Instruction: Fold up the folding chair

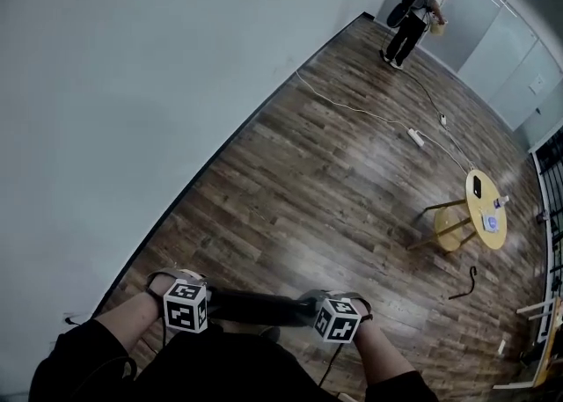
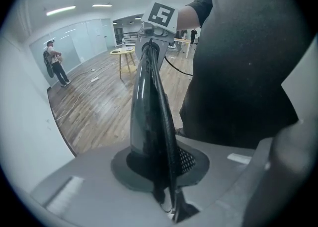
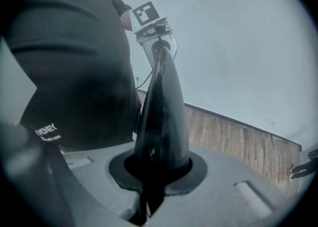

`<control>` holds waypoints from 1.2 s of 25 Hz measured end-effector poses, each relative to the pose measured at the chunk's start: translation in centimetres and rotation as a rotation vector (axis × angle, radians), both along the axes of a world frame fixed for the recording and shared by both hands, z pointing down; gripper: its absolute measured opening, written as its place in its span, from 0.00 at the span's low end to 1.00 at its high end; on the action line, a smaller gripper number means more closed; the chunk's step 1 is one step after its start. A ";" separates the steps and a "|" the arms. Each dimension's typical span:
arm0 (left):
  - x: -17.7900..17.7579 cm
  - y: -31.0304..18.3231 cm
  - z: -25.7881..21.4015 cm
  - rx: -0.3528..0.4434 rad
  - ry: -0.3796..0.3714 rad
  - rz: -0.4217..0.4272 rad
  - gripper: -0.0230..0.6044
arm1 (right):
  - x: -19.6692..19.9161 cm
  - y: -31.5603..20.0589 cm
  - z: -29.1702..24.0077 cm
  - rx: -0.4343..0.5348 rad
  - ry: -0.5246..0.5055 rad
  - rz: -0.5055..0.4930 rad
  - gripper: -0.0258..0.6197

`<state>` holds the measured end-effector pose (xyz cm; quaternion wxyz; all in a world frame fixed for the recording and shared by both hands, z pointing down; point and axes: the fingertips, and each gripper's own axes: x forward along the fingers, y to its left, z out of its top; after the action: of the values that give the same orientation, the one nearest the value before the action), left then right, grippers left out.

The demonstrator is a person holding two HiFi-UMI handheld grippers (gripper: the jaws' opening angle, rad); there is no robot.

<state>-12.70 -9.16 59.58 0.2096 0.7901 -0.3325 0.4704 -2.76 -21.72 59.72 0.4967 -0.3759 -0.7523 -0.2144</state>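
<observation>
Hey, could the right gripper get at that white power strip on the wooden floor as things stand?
Probably not. The right gripper has its fingers clamped on the black folding chair, and the white power strip lies far off across the brown wooden floor.

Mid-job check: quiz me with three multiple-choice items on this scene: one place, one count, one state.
1. The yellow table stands: A) touching the wall; B) out on the wood floor, far right; C) in the far corner.
2. The black chair bar is gripped by: A) nothing; B) one gripper; C) two.
3. The left gripper is: A) open, empty; B) shut on the bar; C) out of view.
Key: B, the head view shows it there; C, the right gripper clamps the other end; B, its view shows the bar pinched.
</observation>
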 end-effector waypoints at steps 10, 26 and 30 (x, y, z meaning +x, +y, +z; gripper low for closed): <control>-8.2 8.4 -0.9 0.010 -0.023 -0.163 0.12 | -10.4 6.9 -0.7 0.011 -0.006 -0.166 0.11; -17.2 26.6 -0.3 -0.008 -0.045 -0.632 0.12 | -26.6 23.2 0.2 0.010 -0.018 -0.631 0.11; -18.3 30.6 -0.3 -0.018 -0.048 -0.750 0.12 | -29.7 27.3 0.4 0.008 -0.027 -0.750 0.11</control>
<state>-31.00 21.42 59.25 0.3664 0.6002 -0.5994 0.3825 -32.42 5.53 60.11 0.3750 -0.6206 -0.5680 -0.3893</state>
